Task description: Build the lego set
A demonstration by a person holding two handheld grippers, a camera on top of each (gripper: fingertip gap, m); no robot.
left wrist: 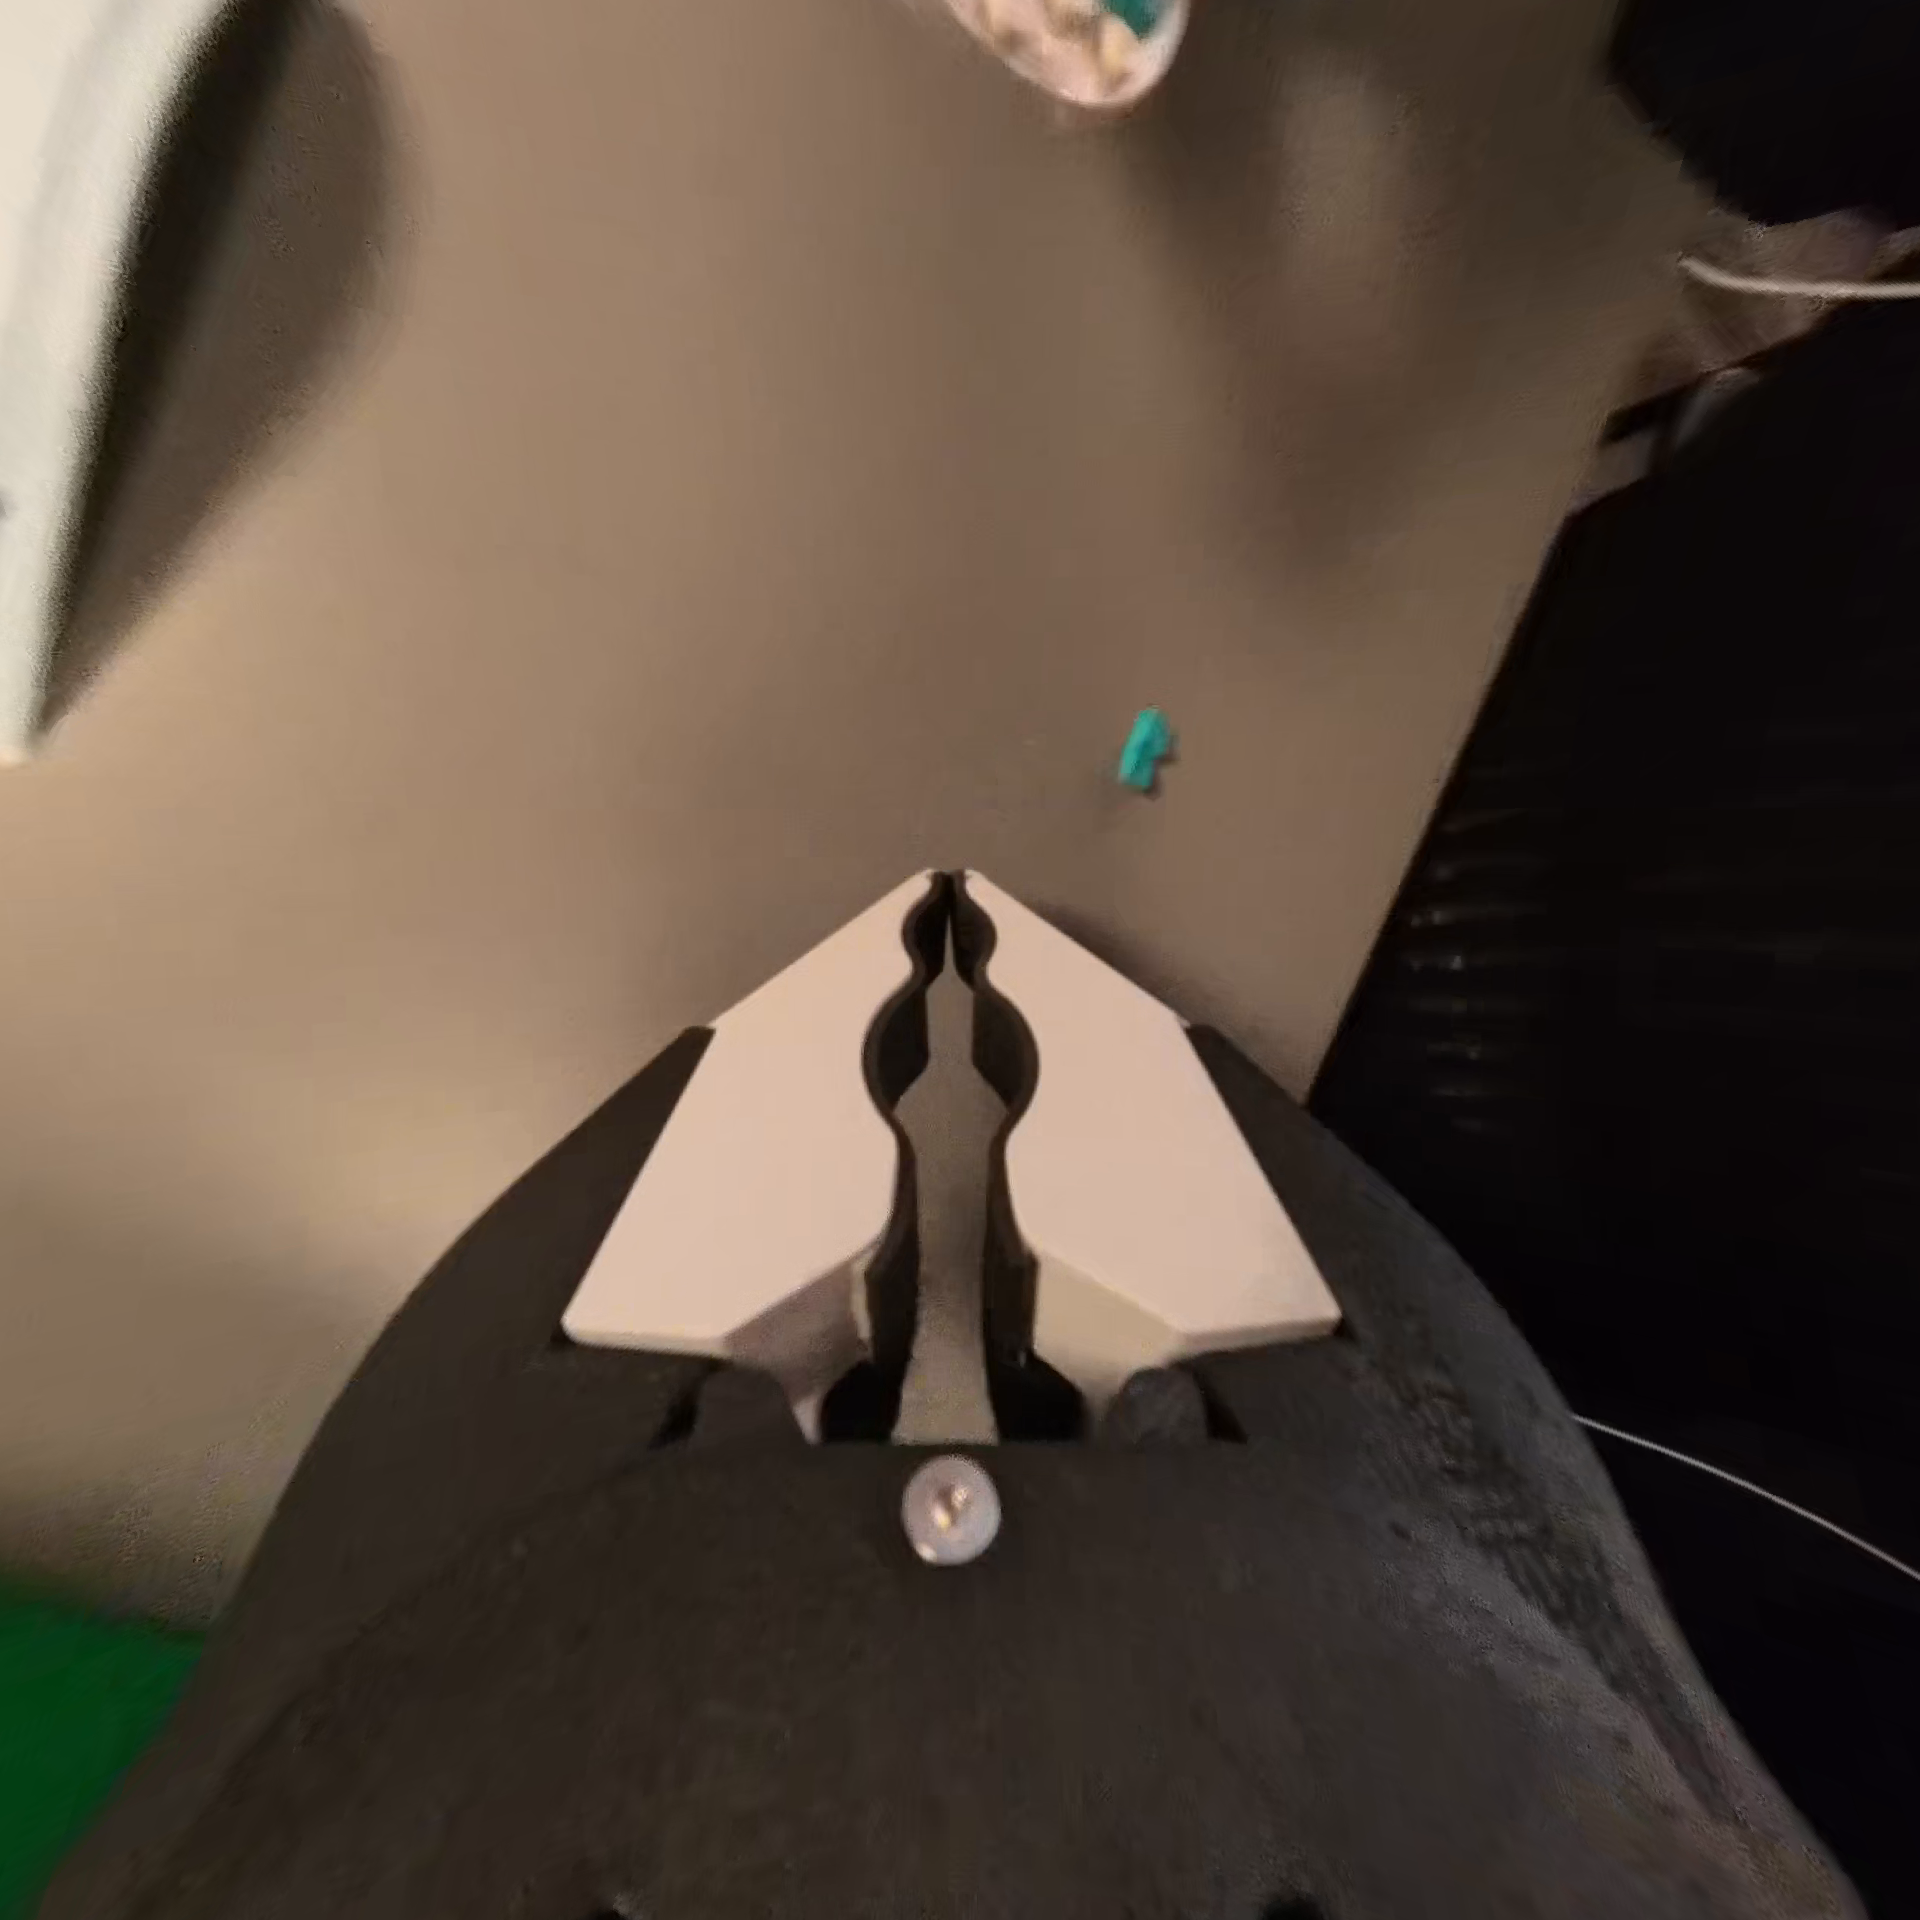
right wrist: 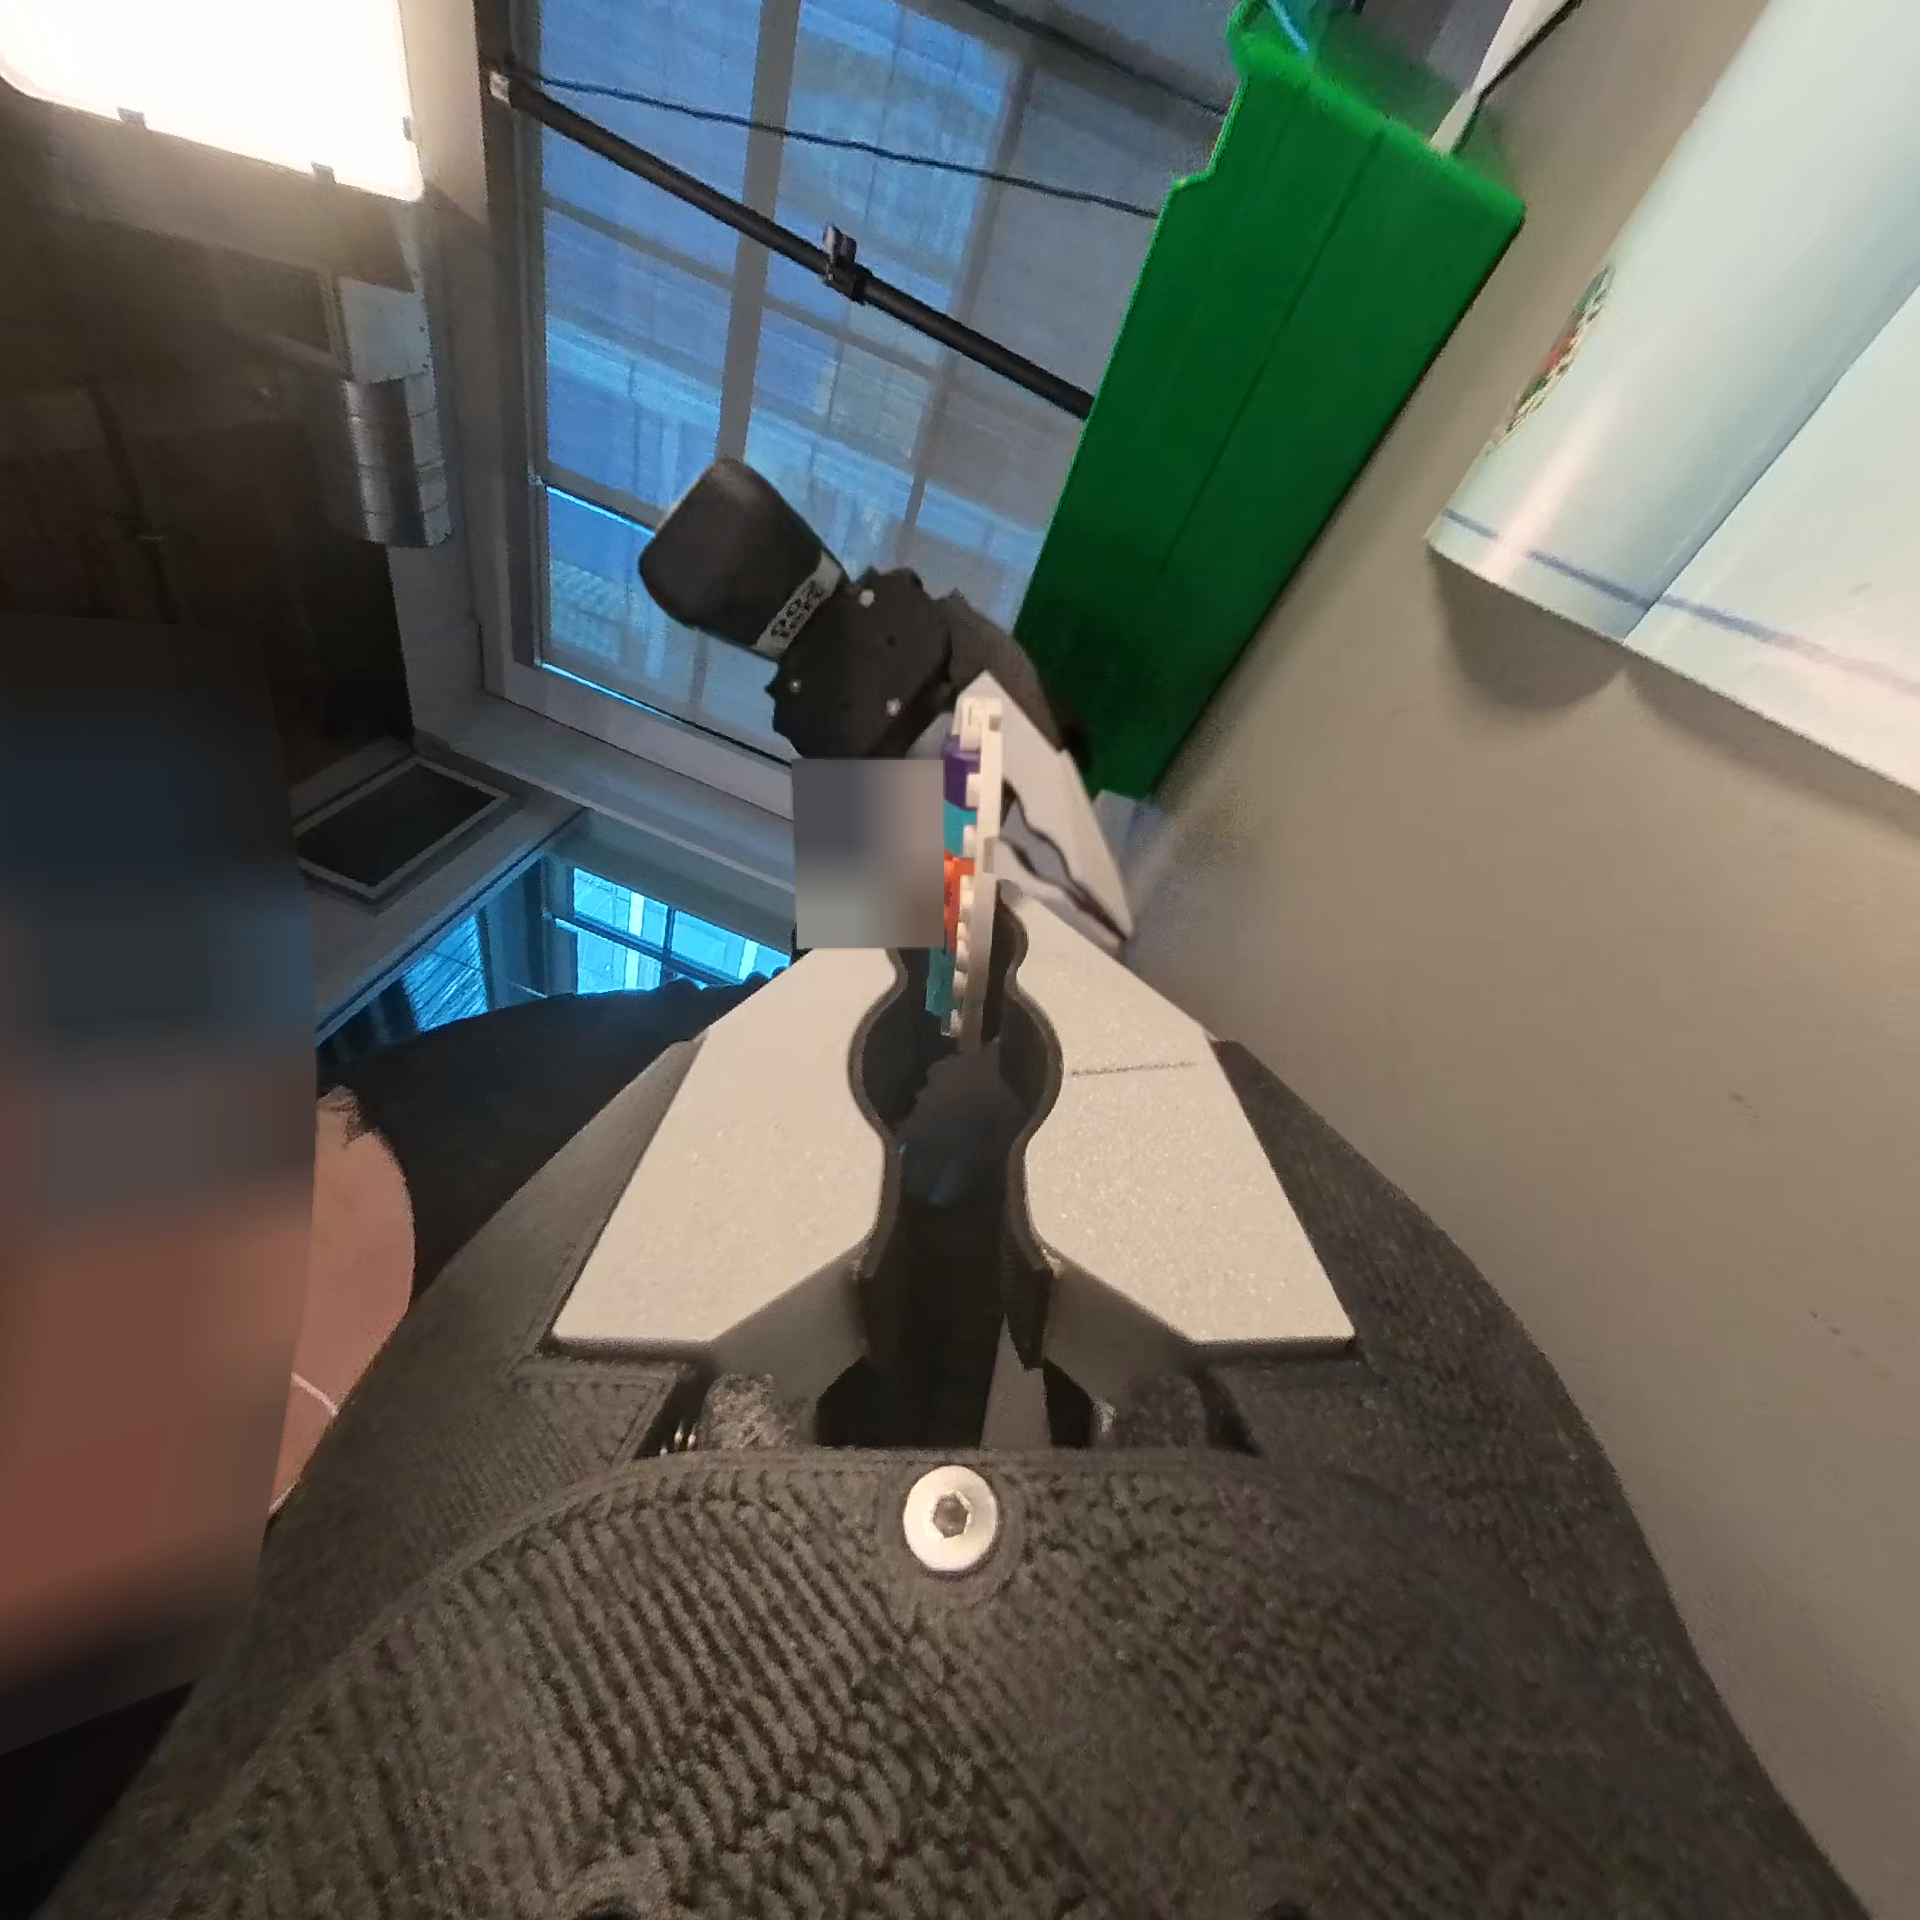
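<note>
My left gripper (left wrist: 948,881) is shut and empty, its tips just above the tan table (left wrist: 675,520). A small teal lego piece (left wrist: 1143,753) lies on the table a little ahead and to the right of its tips. My right gripper (right wrist: 971,961) is shut on a lego assembly (right wrist: 977,842): a thin white plate held edge-on with purple, teal and orange bricks on its left face. It is lifted off the table and tilted. The other gripper (right wrist: 1049,821) shows just behind the assembly, beside it.
A clear bag of lego pieces (left wrist: 1091,47) lies at the far edge of the table. A green box (right wrist: 1278,416) and a pale instruction sheet (right wrist: 1714,447) sit near the table's side. A dark chair (left wrist: 1662,935) borders the table's right edge. A person's arm is at the left in the right wrist view. My hands' fingertips stand some 12 cm from each other.
</note>
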